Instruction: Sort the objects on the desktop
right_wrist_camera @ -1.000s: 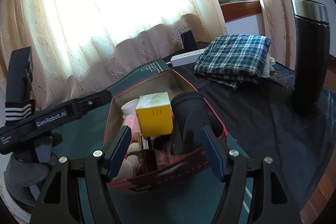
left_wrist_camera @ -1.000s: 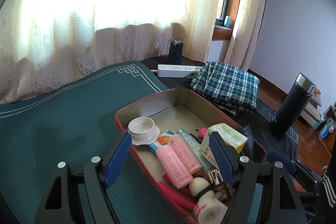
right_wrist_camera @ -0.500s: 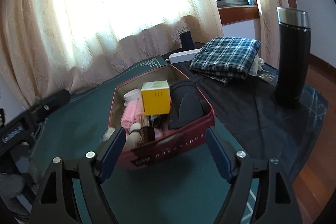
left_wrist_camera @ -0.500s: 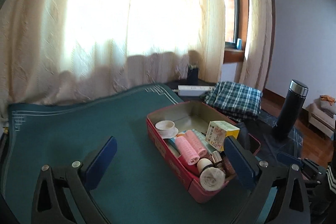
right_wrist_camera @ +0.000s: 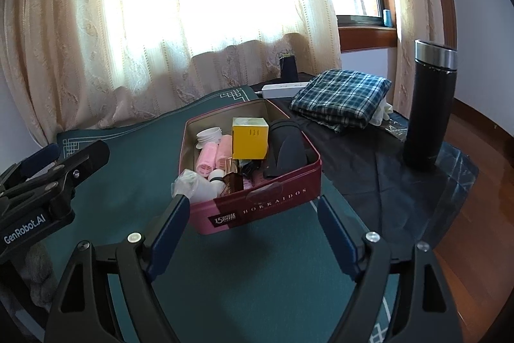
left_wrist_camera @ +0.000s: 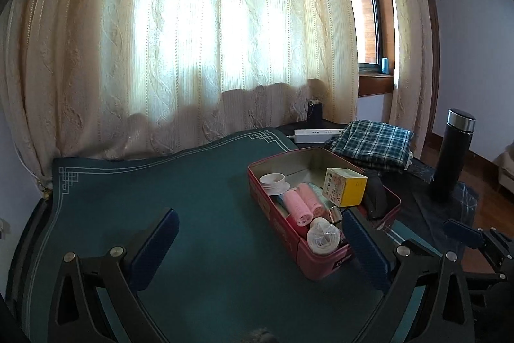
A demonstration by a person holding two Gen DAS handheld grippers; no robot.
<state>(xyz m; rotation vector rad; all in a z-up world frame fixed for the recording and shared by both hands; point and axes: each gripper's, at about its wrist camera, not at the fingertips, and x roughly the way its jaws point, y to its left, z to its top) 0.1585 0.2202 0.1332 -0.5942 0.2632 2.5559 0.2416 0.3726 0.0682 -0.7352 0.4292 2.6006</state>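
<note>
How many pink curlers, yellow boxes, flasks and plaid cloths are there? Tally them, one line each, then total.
pink curlers: 2
yellow box: 1
flask: 1
plaid cloth: 1
total: 5

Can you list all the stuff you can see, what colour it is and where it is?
tin box: one, red, on the mat
mat: one, green, covers the desk
hair rollers: two, pink, in the tin box
small carton: one, yellow, in the tin box
flask: one, black, right
folded cloth: one, checked, behind the tin box
power strip: one, white, by the curtain
curtain: cream, at the back
left gripper: open, empty
right gripper: open, empty
</note>
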